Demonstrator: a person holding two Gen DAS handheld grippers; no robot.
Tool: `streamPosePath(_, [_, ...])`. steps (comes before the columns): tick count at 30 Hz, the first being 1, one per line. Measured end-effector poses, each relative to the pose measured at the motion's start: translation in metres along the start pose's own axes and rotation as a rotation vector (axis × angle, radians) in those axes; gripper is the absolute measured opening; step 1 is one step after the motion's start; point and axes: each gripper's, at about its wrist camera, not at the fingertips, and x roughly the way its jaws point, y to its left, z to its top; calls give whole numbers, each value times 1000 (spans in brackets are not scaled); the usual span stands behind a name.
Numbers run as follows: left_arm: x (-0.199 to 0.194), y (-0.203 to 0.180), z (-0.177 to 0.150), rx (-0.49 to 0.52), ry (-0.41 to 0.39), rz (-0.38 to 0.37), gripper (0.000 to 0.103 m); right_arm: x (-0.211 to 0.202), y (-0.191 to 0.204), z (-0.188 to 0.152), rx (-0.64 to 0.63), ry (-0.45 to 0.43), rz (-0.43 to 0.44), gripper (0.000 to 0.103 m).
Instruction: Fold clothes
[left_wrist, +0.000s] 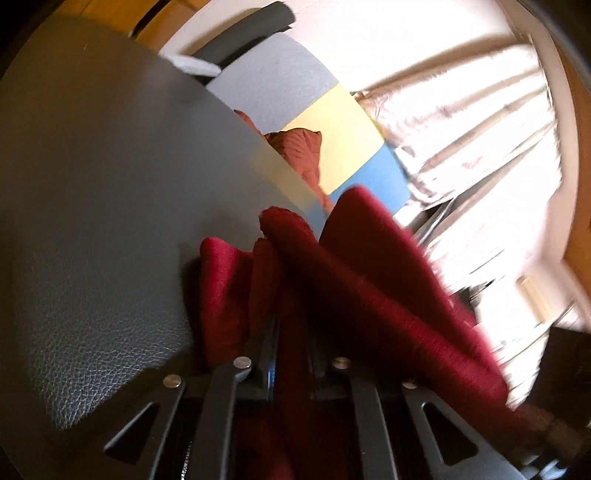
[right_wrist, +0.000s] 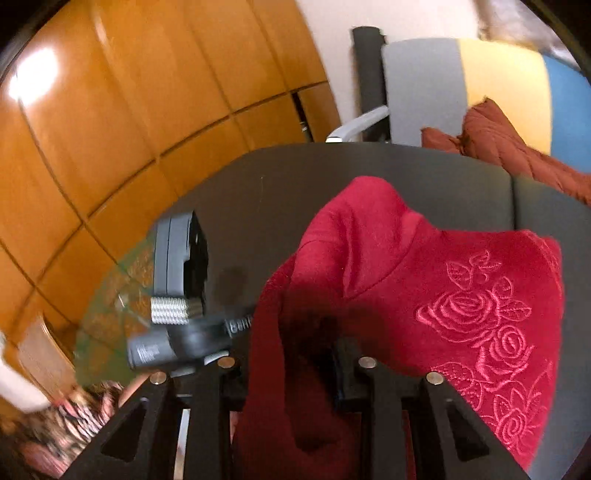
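We are in a home, it seems a living room: we see wooden wall panels (right_wrist: 122, 110), long pale curtains (left_wrist: 476, 147), a chair (right_wrist: 465, 85) with a rust-red cushion (right_wrist: 517, 155), and a dark table (left_wrist: 103, 184).

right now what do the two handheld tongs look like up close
Both are matte black. The left tongs and the right tongs each show flat black linkage bars with triangular cut-outs, joined by round silver pivot pins. In the right wrist view, the left tongs show a dark grey blocky body with a ribbed silver part.
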Motion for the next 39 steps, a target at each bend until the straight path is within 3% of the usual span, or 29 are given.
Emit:
streamPosePath(5, [-4, 14, 9, -156, 66, -102, 19, -27, -3, -21, 18, -52, 118, 60])
streamPosePath(8, [-10, 25, 9, -273, 92, -161, 22, -68, -8, -38, 61, -190, 197, 64])
streamPosePath(11, [-19, 34, 6, -367, 97, -209, 28, -98, -25, -54, 127, -285, 138, 65])
streamPosePath(12, [-22, 36, 5, -391, 96, -229, 35, -103, -33, -58, 155, -299, 102, 65])
streamPosePath(14, [-26, 35, 3, -431, 96, -276, 46, -102, -50, -64, 218, -284, 23, 64])
streamPosePath(16, [-26, 27, 2, -438, 109, -305, 52, -90, -56, -68, 243, -227, -40, 51])
streamPosePath(18, [-24, 15, 3, -420, 133, -314, 58, -73, -41, -65, 172, -182, -87, 50])
streamPosePath(21, [-15, -6, 3, -359, 170, -234, 64, -52, -4, -66, -54, -131, -145, 50])
streamPosePath(25, [-3, -22, 4, -317, 194, -123, 65, -24, 34, -74, -282, -58, -218, 52])
streamPosePath(30, [5, -52, -3, -169, 195, 52, 62, -21, 42, -91, -333, -66, -187, 53])
streamPosePath(31, [4, -59, -6, -118, 185, 82, 59, -23, 41, -92, -327, -65, -170, 54])
streamPosePath(33, [1, -64, -8, -41, 186, 143, 27, -33, 38, -93, -290, -65, -118, 54])
streamPosePath(36, [-5, -60, -6, -75, 179, 65, 23, -66, 22, -97, -150, -120, -11, 57])
streamPosePath(39, [-11, -62, -1, -104, 160, -6, 22, -104, -11, -111, 34, -186, -27, 62])
